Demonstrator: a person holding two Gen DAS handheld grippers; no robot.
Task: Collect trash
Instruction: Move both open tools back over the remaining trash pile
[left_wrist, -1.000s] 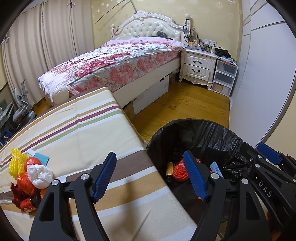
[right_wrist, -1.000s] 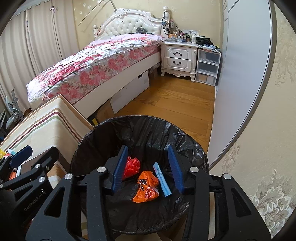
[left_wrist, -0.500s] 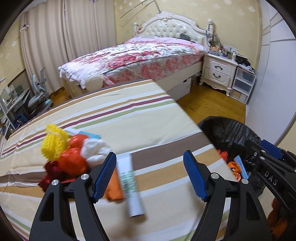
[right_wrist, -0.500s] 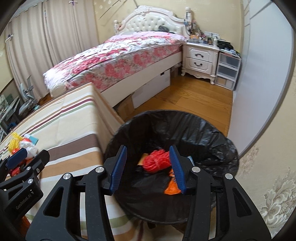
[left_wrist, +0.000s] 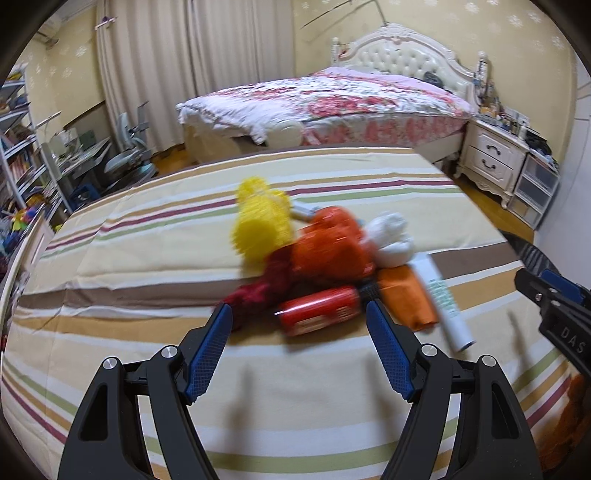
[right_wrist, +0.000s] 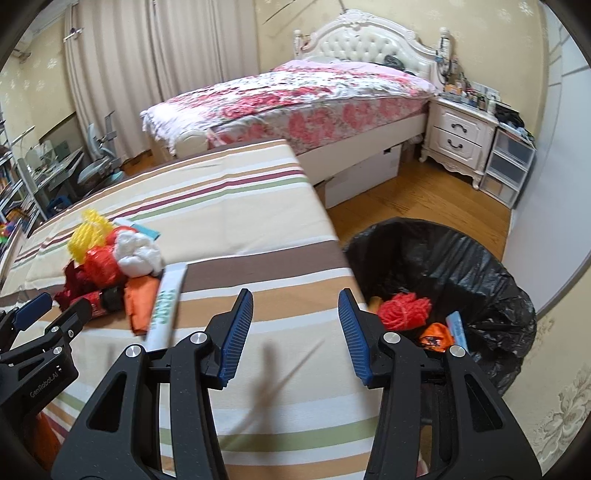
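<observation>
A heap of trash lies on the striped cloth (left_wrist: 147, 258): a yellow mesh (left_wrist: 262, 221), an orange bag (left_wrist: 328, 247), a white wad (left_wrist: 391, 236), a red can (left_wrist: 317, 314), an orange wrapper (left_wrist: 406, 299) and a white tube (left_wrist: 443, 302). My left gripper (left_wrist: 299, 354) is open and empty, just short of the red can. My right gripper (right_wrist: 291, 332) is open and empty over the cloth's right edge, beside the black-lined bin (right_wrist: 461, 258). The bin holds a red mesh (right_wrist: 404, 310), an orange wrapper (right_wrist: 436, 336) and a blue strip. The heap also shows in the right wrist view (right_wrist: 118, 266).
A floral bed (right_wrist: 295, 96) stands behind the striped surface, with a white nightstand (right_wrist: 458, 136) and plastic drawers (right_wrist: 509, 166) on the right. Wooden floor (right_wrist: 424, 195) lies between bed and bin. A desk, chair and shelves (left_wrist: 74, 155) are at the left.
Both grippers have swung left, away from the bin. The left gripper now faces the trash heap closely. The right gripper has moved from over the bin to the cloth's edge. Both stay open.
</observation>
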